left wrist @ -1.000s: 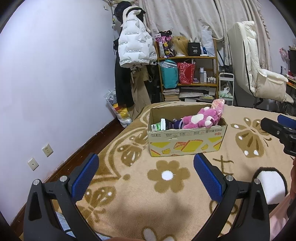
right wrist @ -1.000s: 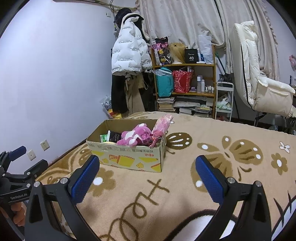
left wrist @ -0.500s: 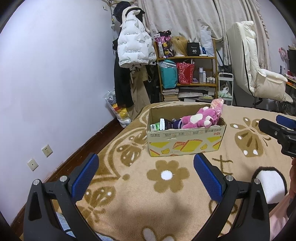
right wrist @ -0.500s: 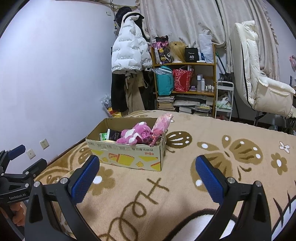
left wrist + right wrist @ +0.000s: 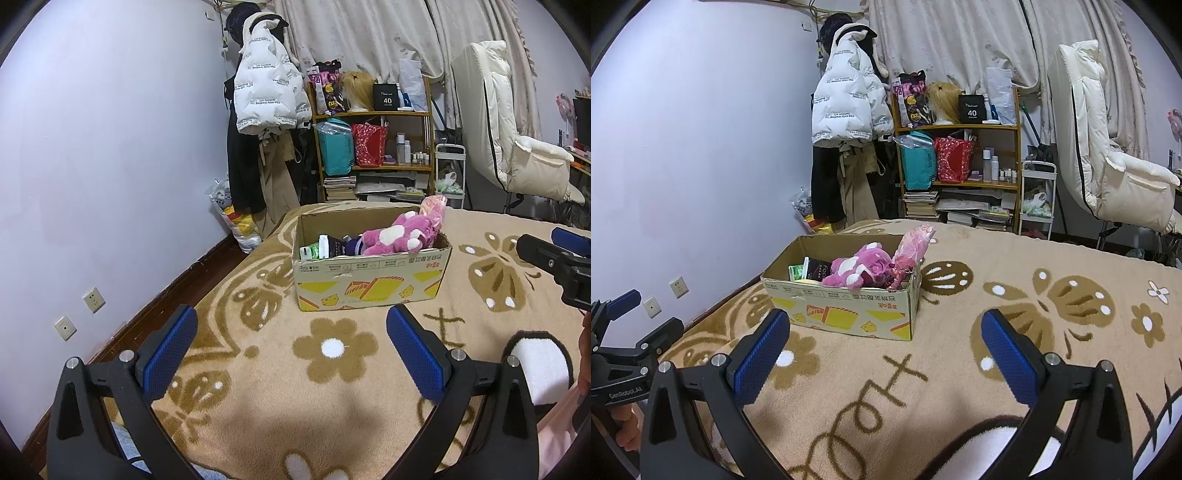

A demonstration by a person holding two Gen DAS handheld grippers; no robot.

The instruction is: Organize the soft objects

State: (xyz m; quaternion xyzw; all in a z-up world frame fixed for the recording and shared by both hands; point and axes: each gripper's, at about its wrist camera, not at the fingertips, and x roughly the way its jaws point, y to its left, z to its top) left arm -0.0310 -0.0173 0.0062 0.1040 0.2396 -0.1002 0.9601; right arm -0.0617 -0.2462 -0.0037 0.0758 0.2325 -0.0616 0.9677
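A cardboard box sits on the tan patterned blanket. Inside it lie a pink plush toy, a pink doll in wrapping leaning on the box's right end, and some packets. My left gripper is open and empty, above the blanket in front of the box. My right gripper is open and empty, to the right of the box; it also shows at the right edge of the left wrist view.
A wall runs along the bed's left side. Behind the bed stand a coat rack with a white puffer jacket, a cluttered shelf and a cream recliner chair. The left gripper shows at the left of the right wrist view.
Both grippers stay open and nearly still. The views shift only slightly; the box and toys have not moved.
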